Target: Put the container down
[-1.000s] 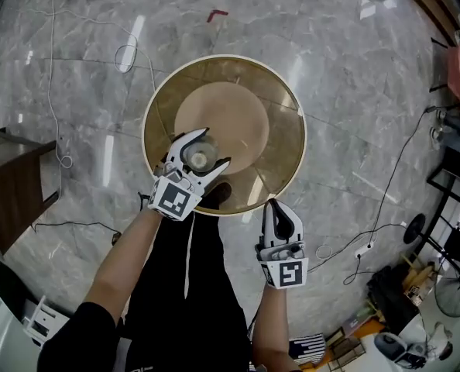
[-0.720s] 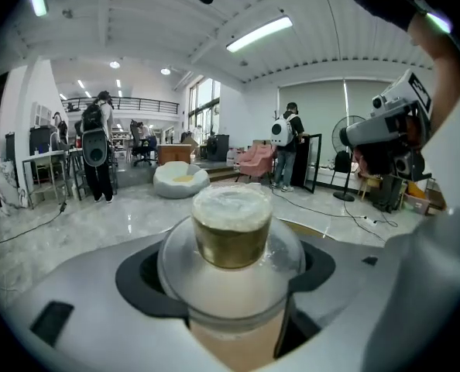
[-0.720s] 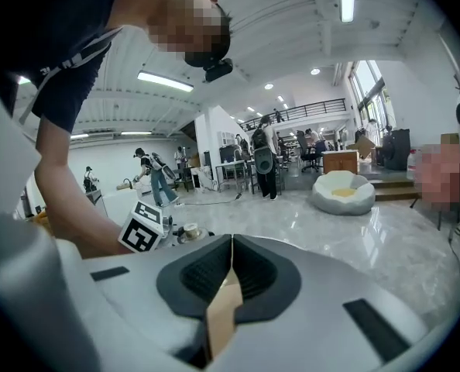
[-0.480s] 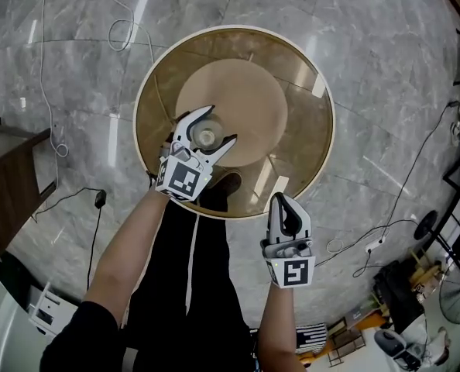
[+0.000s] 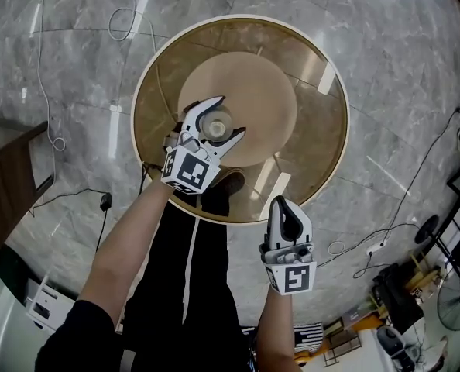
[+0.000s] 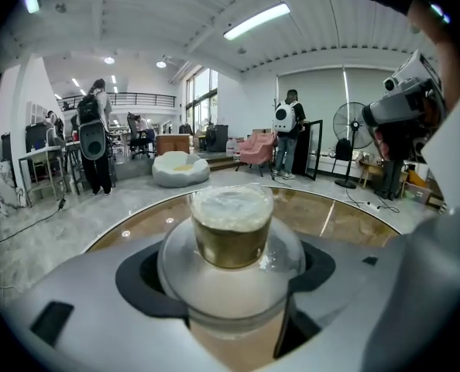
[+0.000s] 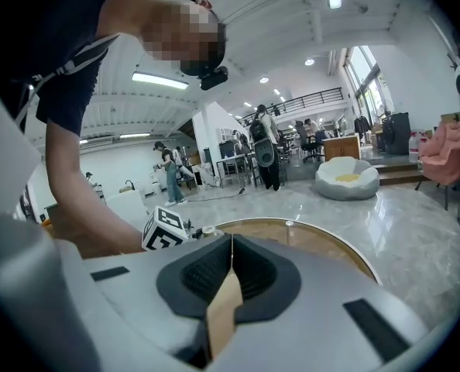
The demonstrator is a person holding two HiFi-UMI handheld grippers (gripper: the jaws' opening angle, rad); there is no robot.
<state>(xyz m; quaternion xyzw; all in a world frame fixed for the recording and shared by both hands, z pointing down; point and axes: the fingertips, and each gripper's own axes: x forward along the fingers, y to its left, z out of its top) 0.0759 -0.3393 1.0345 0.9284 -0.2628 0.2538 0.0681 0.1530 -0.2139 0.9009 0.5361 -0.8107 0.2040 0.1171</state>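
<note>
A clear container with a gold band and a pale top sits between the jaws of my left gripper, which is shut on it over the round brown glass table. In the left gripper view the container fills the gap of the left gripper, with the table behind it. Whether it touches the glass I cannot tell. My right gripper is shut and holds nothing, just off the table's near edge. In the right gripper view the right gripper has its jaws pressed together.
The table stands on a grey marble floor with loose cables. A dark wooden unit is at the left. Clutter and a fan lie at the lower right. People stand far off in the room.
My left gripper has carried the container further in over the table, toward its middle. The right gripper has stayed shut near the table's near edge.
</note>
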